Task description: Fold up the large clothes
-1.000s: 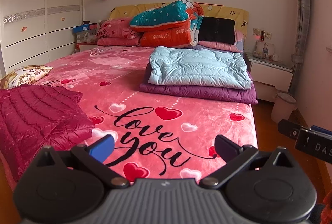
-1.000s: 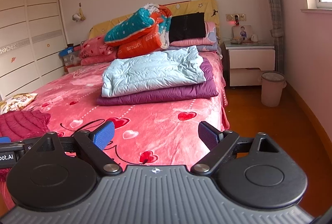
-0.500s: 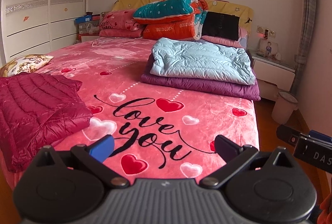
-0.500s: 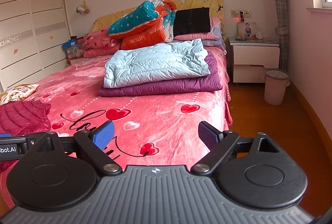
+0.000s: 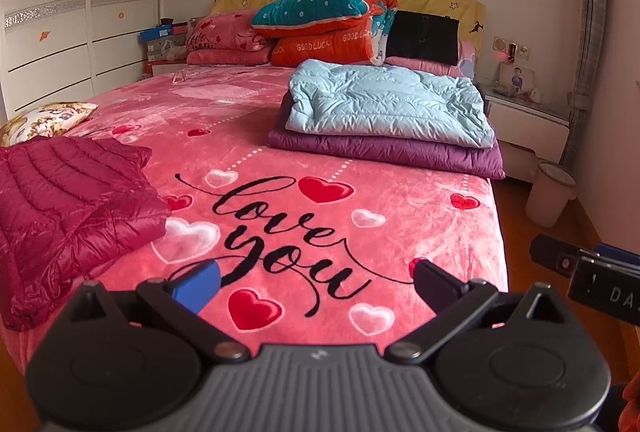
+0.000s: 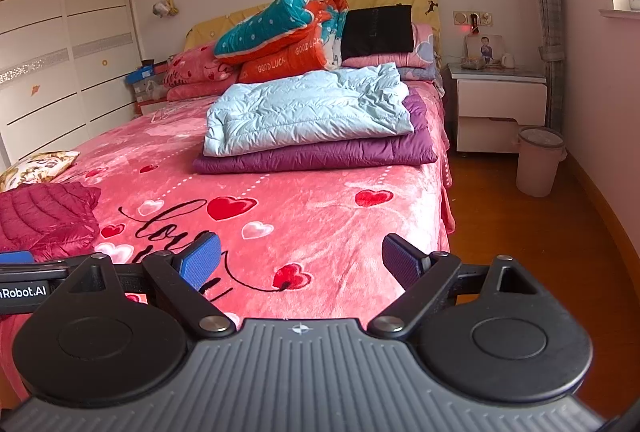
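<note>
Lying at the frame's left, the folded crimson quilted jacket point(image 5: 68, 208) sits apart from the wide-open, empty left gripper point(image 5: 316, 282) and right gripper point(image 6: 300, 262).

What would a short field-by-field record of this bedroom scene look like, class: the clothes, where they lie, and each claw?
Surface: bed with pink heart blanket
Folded stack: light blue jacket lying on purple jacket, right side of the bed
Unstacked garment: dark red jacket, left near edge, loosely laid
Left claw: open, empty, above the bed's near edge
Right claw: open, empty, above the bed's near edge
Beside bed: nightstand, bin
</note>
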The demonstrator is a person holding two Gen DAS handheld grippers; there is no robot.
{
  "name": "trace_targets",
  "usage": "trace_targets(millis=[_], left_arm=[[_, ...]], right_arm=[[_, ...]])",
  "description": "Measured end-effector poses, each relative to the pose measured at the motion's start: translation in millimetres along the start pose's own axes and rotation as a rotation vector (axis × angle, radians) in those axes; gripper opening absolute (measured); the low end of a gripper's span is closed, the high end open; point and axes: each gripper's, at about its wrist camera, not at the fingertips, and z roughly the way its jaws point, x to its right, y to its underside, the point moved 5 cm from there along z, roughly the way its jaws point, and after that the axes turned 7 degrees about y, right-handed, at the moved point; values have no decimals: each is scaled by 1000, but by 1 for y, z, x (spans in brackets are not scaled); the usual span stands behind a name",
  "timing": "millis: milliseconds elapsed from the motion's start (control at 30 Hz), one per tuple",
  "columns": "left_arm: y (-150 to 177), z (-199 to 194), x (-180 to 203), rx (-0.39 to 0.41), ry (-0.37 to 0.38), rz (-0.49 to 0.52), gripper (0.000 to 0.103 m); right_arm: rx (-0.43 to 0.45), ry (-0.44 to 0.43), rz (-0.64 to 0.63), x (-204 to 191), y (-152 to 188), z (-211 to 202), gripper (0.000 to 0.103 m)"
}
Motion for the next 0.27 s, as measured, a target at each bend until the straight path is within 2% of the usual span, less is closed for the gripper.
trace_targets(millis=[267], left_arm=[[11,21,-5,-44,-20,-9,102]], right_arm=[[-32,-14,1,2,5,12,103]])
